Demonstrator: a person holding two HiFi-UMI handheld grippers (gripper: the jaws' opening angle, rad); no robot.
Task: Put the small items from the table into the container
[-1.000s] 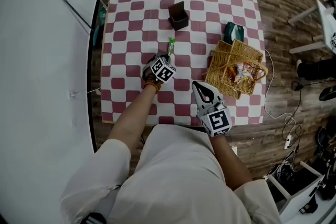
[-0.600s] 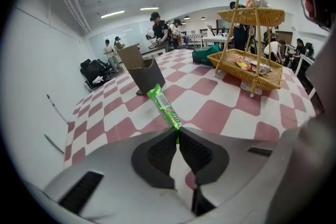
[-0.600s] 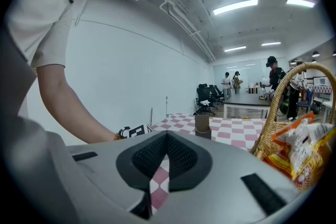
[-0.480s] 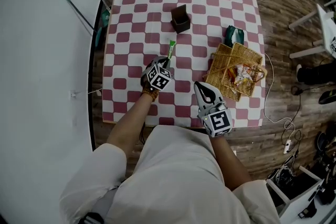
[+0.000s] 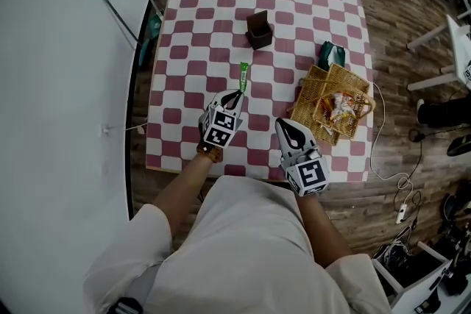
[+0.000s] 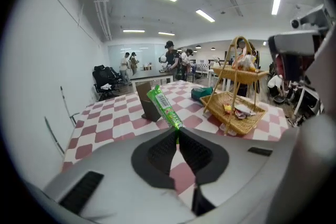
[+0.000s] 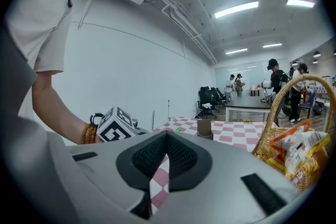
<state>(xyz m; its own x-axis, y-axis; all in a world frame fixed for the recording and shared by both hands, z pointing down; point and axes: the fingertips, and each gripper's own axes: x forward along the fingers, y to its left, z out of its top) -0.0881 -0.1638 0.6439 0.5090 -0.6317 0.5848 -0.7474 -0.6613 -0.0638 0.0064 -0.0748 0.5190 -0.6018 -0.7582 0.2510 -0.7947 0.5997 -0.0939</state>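
Note:
A thin green stick packet (image 5: 243,76) (image 6: 164,107) is pinched by its near end in my left gripper (image 5: 237,93) (image 6: 177,135), which is shut on it and holds it above the checked table (image 5: 199,26), the packet pointing away. The wicker basket (image 5: 337,101) (image 6: 239,113) with a hoop handle stands at the table's right edge, with snack packets inside. My right gripper (image 5: 288,126) (image 7: 166,136) is shut with nothing in it, hovering near the table's front edge, left of the basket (image 7: 302,157).
A dark brown box (image 5: 258,29) (image 6: 148,105) stands at the table's far middle. A dark green pouch (image 5: 329,54) (image 6: 202,93) lies just behind the basket. A cable runs over the wooden floor (image 5: 397,33) at the right. People and office chairs stand far back.
My left gripper has lifted the green packet off the table and drawn back toward the front edge. The right gripper has stayed where it was.

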